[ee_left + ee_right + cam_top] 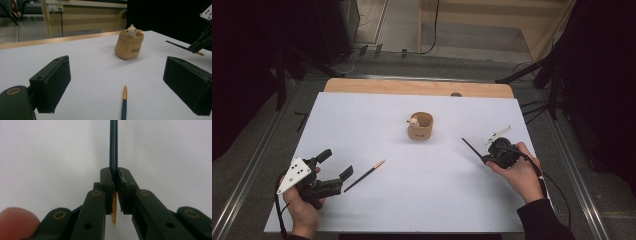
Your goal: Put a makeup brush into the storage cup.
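Note:
A tan pouch-shaped holder [420, 127] with a small pale bear figure [413, 120] on its rim stands mid-table. A dark brush with a gold ferrule [366, 174] lies on the white sheet at the left. My left gripper [337, 164] is open just beside its near end. In the left gripper view that brush [124, 100] lies between the wide-apart jaws, untouched, with the holder [129, 45] beyond. At the right, my right gripper [484, 159] is shut on a second dark brush [471, 147]. Its handle [113, 145] sticks out ahead of the pinched jaws of the right gripper [115, 173].
The white sheet [432, 200] covers most of a wooden table [412, 87], whose bare edge shows at the back. Dark stands and cables line the floor on both sides and behind the table.

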A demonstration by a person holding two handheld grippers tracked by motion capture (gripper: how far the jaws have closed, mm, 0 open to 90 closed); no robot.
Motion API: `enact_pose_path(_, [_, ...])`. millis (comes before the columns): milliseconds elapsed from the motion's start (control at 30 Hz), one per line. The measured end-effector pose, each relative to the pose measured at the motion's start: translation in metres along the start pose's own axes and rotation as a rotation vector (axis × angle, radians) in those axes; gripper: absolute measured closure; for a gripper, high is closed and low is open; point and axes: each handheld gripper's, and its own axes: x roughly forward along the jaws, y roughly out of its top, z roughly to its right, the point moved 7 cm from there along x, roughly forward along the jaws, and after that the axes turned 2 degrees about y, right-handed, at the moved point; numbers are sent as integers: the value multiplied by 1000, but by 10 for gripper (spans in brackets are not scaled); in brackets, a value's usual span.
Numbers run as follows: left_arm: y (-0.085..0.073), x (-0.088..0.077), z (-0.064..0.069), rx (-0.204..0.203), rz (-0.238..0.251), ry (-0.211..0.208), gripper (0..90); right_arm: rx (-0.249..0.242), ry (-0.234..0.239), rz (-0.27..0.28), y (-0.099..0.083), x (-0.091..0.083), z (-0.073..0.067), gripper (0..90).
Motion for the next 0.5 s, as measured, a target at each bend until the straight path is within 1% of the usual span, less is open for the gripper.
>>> enact_pose_path(33, [1,2,1,-5,2,-6,79,8,2,10,1,-2,-3,848])
enact_pose_path(167, [5,12,7,-12,6,-22,79,5,15,51,5,-7,-8,848])
enact_pose_path(333, [7,24,19,4,-5,-66,79,1,31,101,11,-10,-16,847])
enact_pose_path(400, [8,30,26,6,-7,-94,79,-6,33,117,14,-10,-20,848])
enact_pose_path(500, [9,38,37,6,-14,-149,79,-18,49,138,17,-10,-26,848])
